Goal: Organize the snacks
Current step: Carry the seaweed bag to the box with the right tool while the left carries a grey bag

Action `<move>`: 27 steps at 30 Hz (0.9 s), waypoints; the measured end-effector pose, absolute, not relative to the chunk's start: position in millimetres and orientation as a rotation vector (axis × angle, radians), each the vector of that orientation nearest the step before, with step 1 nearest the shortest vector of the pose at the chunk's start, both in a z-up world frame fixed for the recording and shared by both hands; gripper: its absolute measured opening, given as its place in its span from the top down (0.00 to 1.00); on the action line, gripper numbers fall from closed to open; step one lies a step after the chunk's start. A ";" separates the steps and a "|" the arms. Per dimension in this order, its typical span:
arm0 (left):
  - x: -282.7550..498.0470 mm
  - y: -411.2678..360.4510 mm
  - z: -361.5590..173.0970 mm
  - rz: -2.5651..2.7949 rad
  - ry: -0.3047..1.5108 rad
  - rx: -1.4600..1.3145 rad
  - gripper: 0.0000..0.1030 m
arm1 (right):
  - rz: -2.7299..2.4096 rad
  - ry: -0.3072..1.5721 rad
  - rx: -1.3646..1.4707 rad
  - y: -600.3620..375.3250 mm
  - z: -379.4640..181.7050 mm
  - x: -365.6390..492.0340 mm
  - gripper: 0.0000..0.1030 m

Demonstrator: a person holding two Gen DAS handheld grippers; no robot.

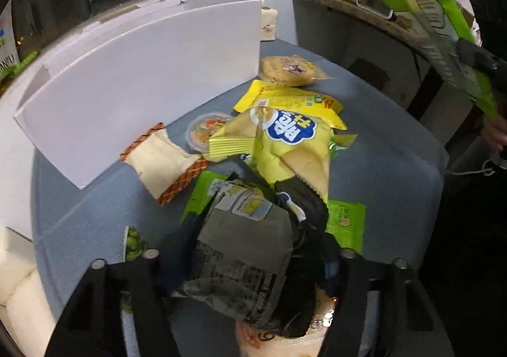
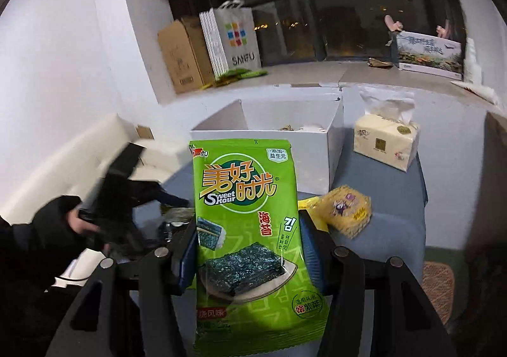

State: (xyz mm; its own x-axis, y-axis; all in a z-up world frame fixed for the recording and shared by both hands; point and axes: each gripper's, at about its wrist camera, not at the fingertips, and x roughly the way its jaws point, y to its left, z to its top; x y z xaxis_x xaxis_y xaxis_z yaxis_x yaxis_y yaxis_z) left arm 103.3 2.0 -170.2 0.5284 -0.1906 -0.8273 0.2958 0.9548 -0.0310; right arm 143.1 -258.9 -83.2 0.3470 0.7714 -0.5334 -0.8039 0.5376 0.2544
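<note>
My right gripper (image 2: 247,258) is shut on a green seaweed snack pack (image 2: 250,223) and holds it upright above the table, in front of the white box (image 2: 317,163). The same pack shows raised at the upper right of the left wrist view (image 1: 434,27). My left gripper (image 1: 250,265) is shut on a dark grey snack pack (image 1: 240,249) over the snack pile. The pile holds a yellow chip bag (image 1: 285,147), a yellow flat pack (image 1: 294,103), a round cake pack (image 1: 288,70), an orange-edged pack (image 1: 164,160) and a jelly cup (image 1: 206,130).
The white box (image 1: 126,78) stands at the left and far side of the blue-grey table (image 1: 389,173). A tissue pack (image 2: 385,143) sits to the right of the box. Cardboard boxes (image 2: 182,54) and a paper bag (image 2: 234,40) stand on the ledge behind.
</note>
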 end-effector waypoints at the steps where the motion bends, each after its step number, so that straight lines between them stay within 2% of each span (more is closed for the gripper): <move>1: 100.7 3.7 -167.7 -0.283 0.964 0.106 0.43 | 1.025 0.664 -0.031 -264.0 -83.8 138.2 0.41; 7: 68.6 30.5 -123.3 -0.208 0.778 -0.044 0.51 | 1.024 0.664 0.042 -268.3 -92.7 133.5 0.41; 14: 42.5 60.7 -53.5 -0.162 0.530 -0.187 0.53 | 0.992 0.622 0.082 -256.0 -76.3 130.7 0.41; 22: 101.8 90.3 19.9 -0.126 0.366 -0.238 0.53 | 0.881 0.604 0.122 -207.9 -23.5 179.6 0.41; 27: 164.9 109.8 29.3 -0.069 0.403 -0.264 0.53 | 0.855 0.566 0.067 -162.6 4.3 218.1 0.41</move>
State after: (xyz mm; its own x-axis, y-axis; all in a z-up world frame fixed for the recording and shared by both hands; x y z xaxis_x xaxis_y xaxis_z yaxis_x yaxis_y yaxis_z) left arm 164.9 109.8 29.3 0.9179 -0.1185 -0.3787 0.0142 0.9636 -0.2671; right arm 218.1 -162.6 4.3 0.5189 0.7300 -0.4448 -0.6951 0.6632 0.2775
